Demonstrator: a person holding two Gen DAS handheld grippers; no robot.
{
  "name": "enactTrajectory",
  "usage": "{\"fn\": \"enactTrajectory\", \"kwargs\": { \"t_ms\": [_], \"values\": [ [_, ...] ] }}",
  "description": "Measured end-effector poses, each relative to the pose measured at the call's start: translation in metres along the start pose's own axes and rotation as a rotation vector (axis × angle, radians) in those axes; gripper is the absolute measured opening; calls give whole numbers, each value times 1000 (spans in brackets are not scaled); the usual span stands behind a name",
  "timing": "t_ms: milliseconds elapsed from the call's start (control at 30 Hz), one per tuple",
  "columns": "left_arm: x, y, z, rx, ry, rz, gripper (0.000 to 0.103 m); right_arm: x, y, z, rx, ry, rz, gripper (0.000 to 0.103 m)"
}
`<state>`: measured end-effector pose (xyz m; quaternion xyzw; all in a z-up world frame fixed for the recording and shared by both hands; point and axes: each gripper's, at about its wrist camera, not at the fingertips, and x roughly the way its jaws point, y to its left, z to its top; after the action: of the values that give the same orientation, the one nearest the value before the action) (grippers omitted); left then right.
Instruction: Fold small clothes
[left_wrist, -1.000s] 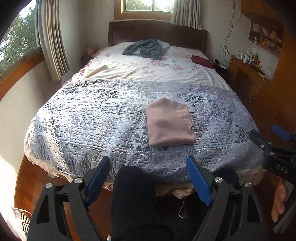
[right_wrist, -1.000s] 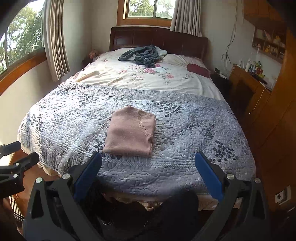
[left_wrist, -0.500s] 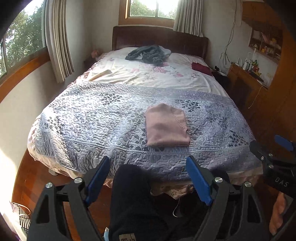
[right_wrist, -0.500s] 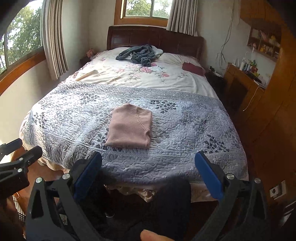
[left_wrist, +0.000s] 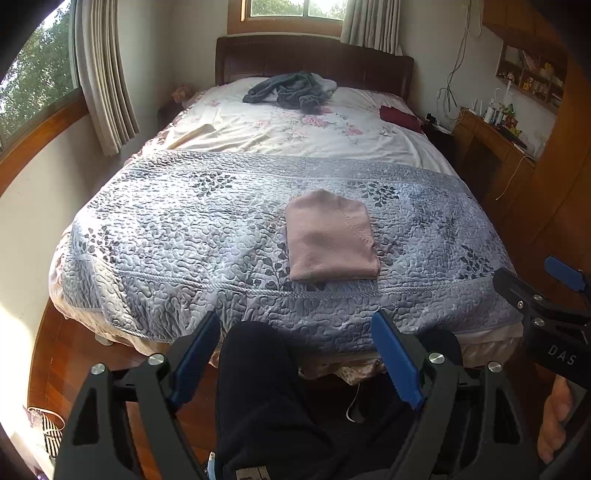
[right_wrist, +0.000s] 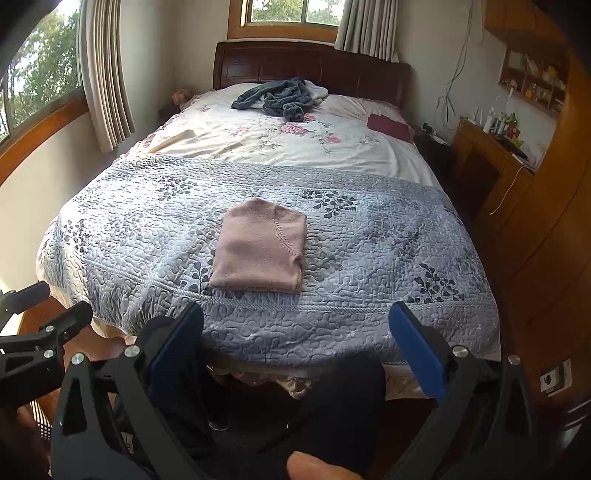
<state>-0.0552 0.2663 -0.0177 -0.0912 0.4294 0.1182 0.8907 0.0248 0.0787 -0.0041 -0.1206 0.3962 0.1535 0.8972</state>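
Lower part of both views blocked by gripper bodies and the person's dark-clad legs (left_wrist: 266, 398); bed's near edge partly hidden behind them. Shelf clutter (left_wrist: 532, 77) at upper right too small to identify. Left gripper (left_wrist: 301, 356) empty, blue-padded fingers spread wide, held short of the bed foot. Right gripper (right_wrist: 295, 352) likewise spread, gripping nothing; only its edge shows at the right margin of the left view, with a hand partly cut off. Bed (left_wrist: 177, 236) fills frame centre: quilted blue-grey coverlet, pebbled stitching, leaf print; floral sheet (left_wrist: 303, 133) behind. Folded pink knit garment (left_wrist: 330, 236) lies flat, neat rectangle, centre of coverlet. Crumpled grey clothing (right_wrist: 277, 96) near dark wooden headboard (right_wrist: 314, 66). Wood floor, curtained windows.
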Motion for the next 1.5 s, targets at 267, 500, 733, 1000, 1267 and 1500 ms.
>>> {"fn": "enactTrajectory", "kwargs": {
  "t_ms": [267,500,733,1000,1267,1500],
  "values": [
    [4,3,4,-1,-2,0,84,4,1,5,3,-2,3,100],
    [8,4,6,1,-5,1,84,7,3,6,1,3,5,100],
    [10,5,8,3,-6,-1,84,11,3,8,5,6,9,100],
    [10,5,10,6,-5,-2,84,13,5,8,-3,4,5,100],
    [10,5,10,5,-2,-4,84,15,6,5,2,7,14,100],
    [13,8,9,-1,0,-11,84,14,9,4,-7,-6,6,100]
  ]
}}
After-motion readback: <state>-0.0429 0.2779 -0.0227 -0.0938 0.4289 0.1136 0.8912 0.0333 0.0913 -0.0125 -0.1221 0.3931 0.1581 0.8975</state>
